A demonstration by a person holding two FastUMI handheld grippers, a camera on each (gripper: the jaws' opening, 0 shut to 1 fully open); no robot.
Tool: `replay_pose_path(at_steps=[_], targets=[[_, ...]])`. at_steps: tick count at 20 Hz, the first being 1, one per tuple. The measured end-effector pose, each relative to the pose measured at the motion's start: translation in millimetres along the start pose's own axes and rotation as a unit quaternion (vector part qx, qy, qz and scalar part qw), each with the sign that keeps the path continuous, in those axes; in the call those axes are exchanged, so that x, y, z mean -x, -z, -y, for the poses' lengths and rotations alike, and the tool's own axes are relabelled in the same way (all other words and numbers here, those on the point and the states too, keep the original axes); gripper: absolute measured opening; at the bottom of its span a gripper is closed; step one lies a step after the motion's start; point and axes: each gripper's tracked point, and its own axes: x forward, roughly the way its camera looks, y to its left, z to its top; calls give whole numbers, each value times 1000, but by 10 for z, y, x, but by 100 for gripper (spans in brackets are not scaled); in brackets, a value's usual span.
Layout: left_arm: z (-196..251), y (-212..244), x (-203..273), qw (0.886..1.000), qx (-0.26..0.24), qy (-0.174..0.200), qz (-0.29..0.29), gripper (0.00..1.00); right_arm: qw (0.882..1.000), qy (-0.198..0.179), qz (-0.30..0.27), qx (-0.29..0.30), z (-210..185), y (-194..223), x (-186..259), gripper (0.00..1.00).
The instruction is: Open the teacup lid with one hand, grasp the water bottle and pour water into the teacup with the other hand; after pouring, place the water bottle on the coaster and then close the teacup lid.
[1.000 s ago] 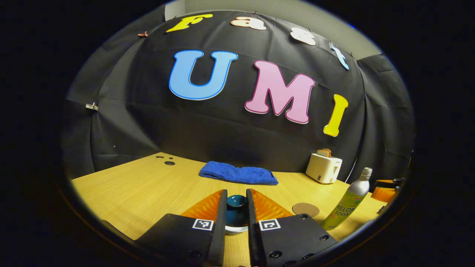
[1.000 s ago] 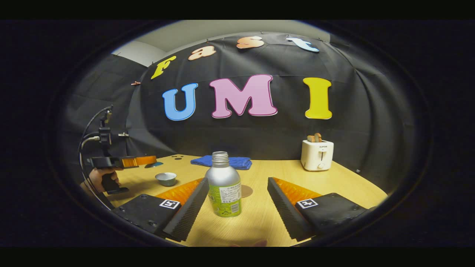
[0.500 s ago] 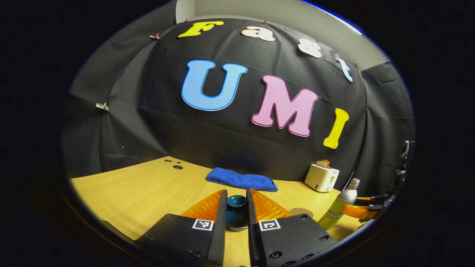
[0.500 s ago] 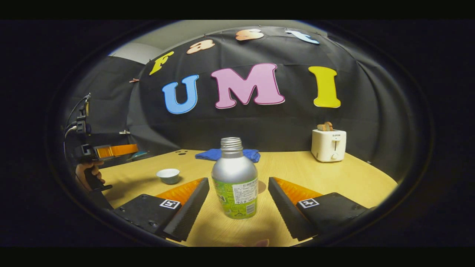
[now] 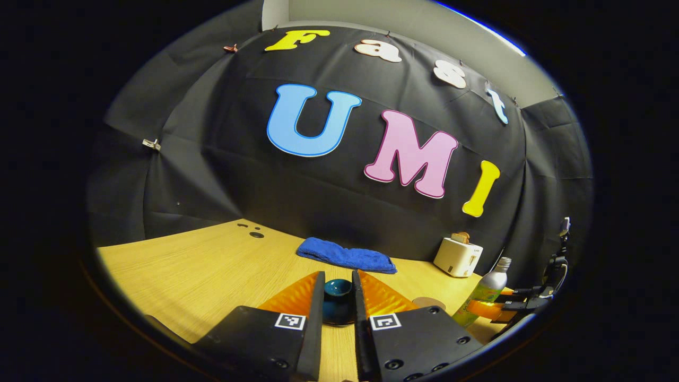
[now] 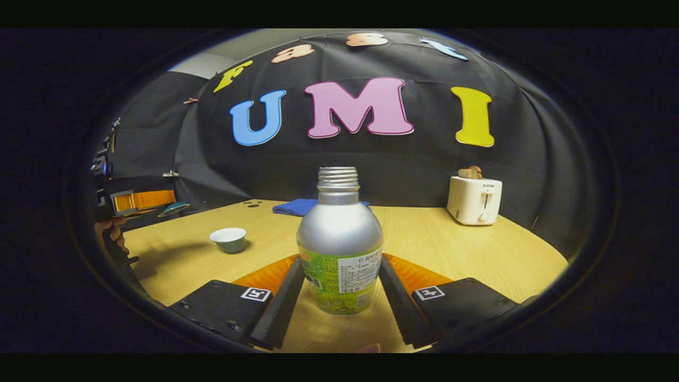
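Right gripper view first: my right gripper has closed in over the last second, and both fingers now sit against the sides of the water bottle, which was standing free between wide-open fingers a moment back. I'd call that the grasp done, bottle not yet lifted off the wooden table. Off to its left the open teacup sits uncovered, a small pale bowl shape with a white inside.

Left gripper view: my left gripper is clamped tight on the knob of the teacup lid, a glossy dark teal piece, and it has been carried up and away from the cup, so the way is clear for pouring. Just right of that claw is the round flat brown coaster.

The bottle has a smooth matte silver shoulder, threaded uncapped neck and a green printed label.
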Motion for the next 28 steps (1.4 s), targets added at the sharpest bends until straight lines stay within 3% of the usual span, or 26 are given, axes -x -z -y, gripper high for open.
replay_pose_path(at_steps=[2, 5, 10, 16, 20, 27, 28], targets=[[-26, 11, 1, 1000, 2, 1, 0, 30, 1000, 5, 0, 17, 10, -32, 0, 81], [-39, -3, 26, 1000, 8, 6, 4, 30, 995, 22, 17, 93, 8, -230, -61, 80], [-178, -21, 83, 1000, 16, 2, 11, 30, 968, 25, 35, 249, -213, -498, -388, 80], [-390, -50, 195, 1000, 23, -10, 16, 30, 902, 32, 39, 429, -435, -485, -843, 80], [-516, -43, 226, 999, 26, -17, 16, 30, 873, 18, 25, 486, -588, -335, -1048, 80], [-633, 20, 235, 999, 32, -25, 12, 30, 798, 38, 33, 600, -686, -310, -1231, 79], [-640, 27, 236, 999, 34, -25, 11, 30, 788, 41, 35, 613, -708, -310, -1249, 82]])
